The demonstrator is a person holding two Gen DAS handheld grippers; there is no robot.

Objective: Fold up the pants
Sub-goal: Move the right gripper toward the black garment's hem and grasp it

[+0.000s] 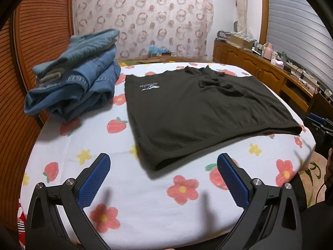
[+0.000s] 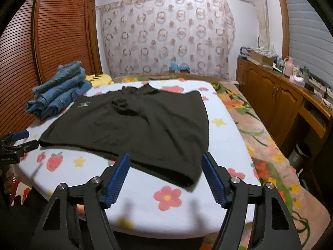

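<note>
A dark olive pair of pants (image 1: 199,112) lies folded flat on the flower-print sheet (image 1: 145,198), with a small white logo at its far left corner. It also shows in the right wrist view (image 2: 137,125). My left gripper (image 1: 163,160) is open and empty, just above the sheet at the garment's near edge. My right gripper (image 2: 165,158) is open and empty, its blue pads astride the garment's near right corner without touching it. The left gripper's fingertips (image 2: 19,135) show at the left edge of the right wrist view.
A pile of folded blue jeans (image 1: 77,77) sits at the far left of the sheet, also in the right wrist view (image 2: 60,89). A louvred wooden wardrobe (image 2: 52,37) stands left. A wooden cabinet (image 2: 281,95) with clutter runs along the right. A floral blanket (image 2: 260,137) covers the bed's right side.
</note>
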